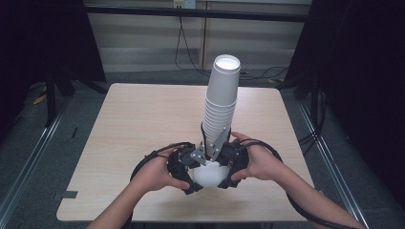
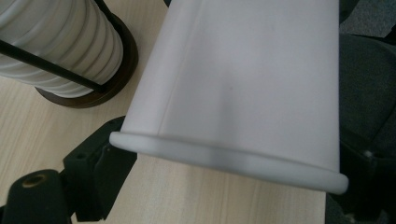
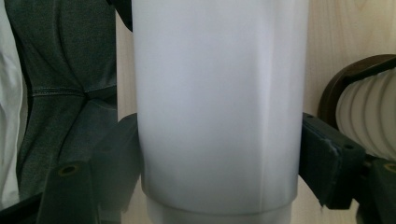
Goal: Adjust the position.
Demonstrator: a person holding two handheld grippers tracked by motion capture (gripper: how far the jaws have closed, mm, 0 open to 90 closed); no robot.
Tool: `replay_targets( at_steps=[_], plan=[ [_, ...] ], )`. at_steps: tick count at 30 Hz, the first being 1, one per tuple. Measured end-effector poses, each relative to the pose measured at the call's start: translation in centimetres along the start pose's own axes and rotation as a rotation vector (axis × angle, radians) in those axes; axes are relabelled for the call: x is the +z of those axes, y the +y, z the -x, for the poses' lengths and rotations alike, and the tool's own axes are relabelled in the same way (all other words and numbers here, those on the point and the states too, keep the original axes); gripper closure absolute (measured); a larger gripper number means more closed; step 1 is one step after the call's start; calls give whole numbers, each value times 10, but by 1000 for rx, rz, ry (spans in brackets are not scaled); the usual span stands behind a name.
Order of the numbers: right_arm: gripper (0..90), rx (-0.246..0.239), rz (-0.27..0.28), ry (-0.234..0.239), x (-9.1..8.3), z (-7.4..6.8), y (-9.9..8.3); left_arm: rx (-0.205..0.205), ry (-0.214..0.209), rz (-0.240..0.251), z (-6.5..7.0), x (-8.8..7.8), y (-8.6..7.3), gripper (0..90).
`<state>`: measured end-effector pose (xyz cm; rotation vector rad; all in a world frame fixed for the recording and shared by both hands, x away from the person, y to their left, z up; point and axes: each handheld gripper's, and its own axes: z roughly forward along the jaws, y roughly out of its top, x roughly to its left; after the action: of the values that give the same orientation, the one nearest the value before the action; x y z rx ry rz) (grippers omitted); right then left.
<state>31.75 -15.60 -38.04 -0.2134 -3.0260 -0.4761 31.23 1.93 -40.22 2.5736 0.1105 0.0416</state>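
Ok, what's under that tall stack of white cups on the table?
The stack of cups stands on a round dark brown base on the wooden table, with thin black rods running up its sides. In the high view both grippers and the held cup hide that base.

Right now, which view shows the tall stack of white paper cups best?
The high view: the tall stack of white paper cups shows from top to near its base. The left gripper view and right gripper view show just its lower rims and dark round base.
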Motion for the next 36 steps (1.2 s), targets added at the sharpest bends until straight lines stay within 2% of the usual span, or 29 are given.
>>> replay_targets(
  at_steps=[2, 3, 4, 7, 8, 9, 10, 12, 17, 21, 25, 26, 29, 31, 34, 36],
  plan=[
    [238, 25, -6, 6, 1, -1, 0, 2, 2, -1, 0, 0, 0, 120],
    [238, 25, -6, 6, 1, -1, 0, -4, 6, -1, 1, 0, 0, 120],
    [241, 27, 2, -4, 1, -1, -1, 15, 8, -10, -1, -1, -1, 120],
    [248, 28, 6, -2, 1, -2, -2, 10, -3, -1, -1, -1, -1, 118],
    [248, 33, 3, -2, 1, -3, -2, 3, -5, 8, -1, 0, -1, 111],
    [248, 23, 13, -6, 1, -2, -3, 9, -7, 14, -2, 0, -2, 104],
    [248, 48, 14, -12, 0, -4, -3, 19, -6, 28, -3, -1, -3, 97],
    [248, 41, 30, -25, -1, -4, -5, 35, 1, 56, -5, -3, -5, 87],
    [249, 53, 101, -22, -3, -1, -13, 27, 3, 110, -8, -8, -9, 78],
    [249, 57, 163, -20, -5, 2, -23, -14, 4, 128, -12, -12, -16, 56],
    [248, 83, 210, -1, -7, 5, -32, -38, 0, 172, -15, -16, -19, 69],
    [247, 81, 231, -10, -8, 6, -35, -53, 0, 190, -16, -18, -20, 78],
    [246, 88, 250, -6, -8, 7, -37, -64, -7, 211, -17, -20, -22, 83],
    [247, 99, 273, 4, -8, 7, -39, -85, -18, 240, -18, -21, -24, 78],
    [246, 100, 302, 12, -9, 8, -44, -95, -29, 287, -19, -22, -27, 81],
    [246, 101, 320, 10, -9, 8, -45, -103, -35, 296, -20, -22, -28, 84]
  ],
)
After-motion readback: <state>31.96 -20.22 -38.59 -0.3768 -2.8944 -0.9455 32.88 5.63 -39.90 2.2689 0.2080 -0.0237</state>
